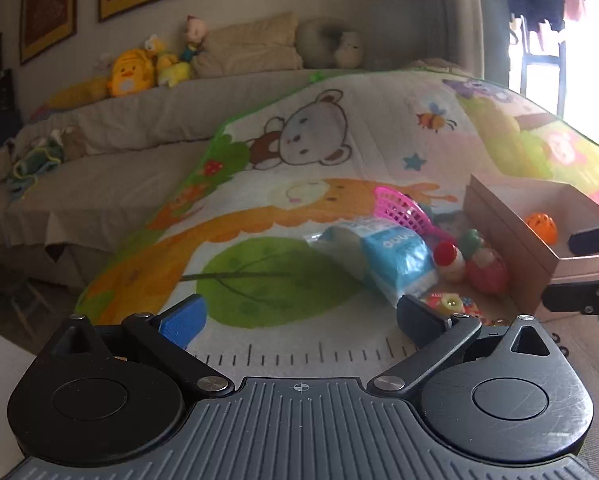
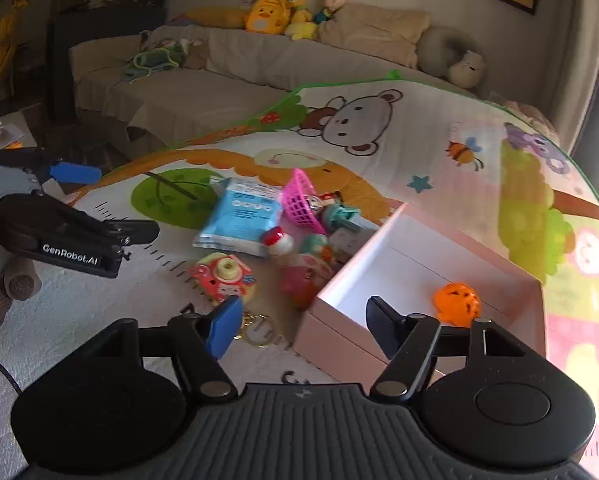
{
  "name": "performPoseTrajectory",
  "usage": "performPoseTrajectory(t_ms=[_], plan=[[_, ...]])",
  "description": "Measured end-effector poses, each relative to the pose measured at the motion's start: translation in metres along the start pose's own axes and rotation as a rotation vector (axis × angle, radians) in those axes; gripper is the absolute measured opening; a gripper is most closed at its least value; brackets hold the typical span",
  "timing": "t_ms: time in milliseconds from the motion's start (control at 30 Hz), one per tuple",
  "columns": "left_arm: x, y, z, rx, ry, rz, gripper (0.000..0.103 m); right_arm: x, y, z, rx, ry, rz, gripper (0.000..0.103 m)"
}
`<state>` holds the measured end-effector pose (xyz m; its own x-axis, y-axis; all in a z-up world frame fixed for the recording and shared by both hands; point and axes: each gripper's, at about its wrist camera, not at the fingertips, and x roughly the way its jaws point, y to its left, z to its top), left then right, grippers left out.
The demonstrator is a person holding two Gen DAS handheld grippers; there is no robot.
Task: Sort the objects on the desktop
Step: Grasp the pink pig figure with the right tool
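Note:
A pile of small objects lies on a cartoon play mat: a blue tissue pack (image 2: 241, 216) (image 1: 383, 258), a pink plastic basket (image 2: 299, 200) (image 1: 399, 206), a red-capped toy (image 2: 277, 240) (image 1: 449, 260), a red and yellow round toy (image 2: 224, 277) and a key ring (image 2: 259, 330). An open pink box (image 2: 331, 316) (image 1: 499, 220) holds an orange ball (image 2: 457, 304) (image 1: 542, 227). My left gripper (image 1: 299, 320) is open and empty, short of the tissue pack. My right gripper (image 2: 303, 326) is open and empty over the box's near left corner.
The play mat (image 1: 339, 152) is draped up over a beige sofa (image 2: 171, 92) with plush toys (image 2: 275, 14) and cushions on it. The left gripper's body (image 2: 67, 236) shows at the left in the right wrist view. A bright window is at the far right.

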<state>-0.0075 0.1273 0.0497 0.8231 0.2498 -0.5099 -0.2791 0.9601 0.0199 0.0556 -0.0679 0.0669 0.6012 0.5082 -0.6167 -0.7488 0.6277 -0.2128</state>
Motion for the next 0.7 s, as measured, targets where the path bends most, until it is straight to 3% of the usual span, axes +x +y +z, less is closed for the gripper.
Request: performPoseTrajectory(t_ms=[167, 233, 333, 500, 700], plan=[[-0.010, 0.007, -0.004, -0.009, 0.010, -0.111, 0.103, 0.052, 0.004, 0.042, -0.056, 0.076, -0.102, 0.050], [-0.011, 0.001, -0.011, -0.006, 0.020, -0.151, 0.103, 0.074, 0.002, 0.051, -0.075, 0.102, -0.137, 0.050], [-0.010, -0.006, -0.019, -0.008, 0.040, -0.191, 0.103, 0.111, -0.003, 0.055, -0.076, 0.163, -0.184, 0.042], [-0.015, -0.014, -0.029, 0.031, 0.058, -0.238, 0.103, 0.123, -0.004, 0.054, 0.038, 0.242, -0.063, 0.033], [-0.016, -0.017, -0.033, 0.047, 0.077, -0.240, 0.103, 0.084, 0.013, 0.031, 0.035, 0.263, 0.067, 0.033]])
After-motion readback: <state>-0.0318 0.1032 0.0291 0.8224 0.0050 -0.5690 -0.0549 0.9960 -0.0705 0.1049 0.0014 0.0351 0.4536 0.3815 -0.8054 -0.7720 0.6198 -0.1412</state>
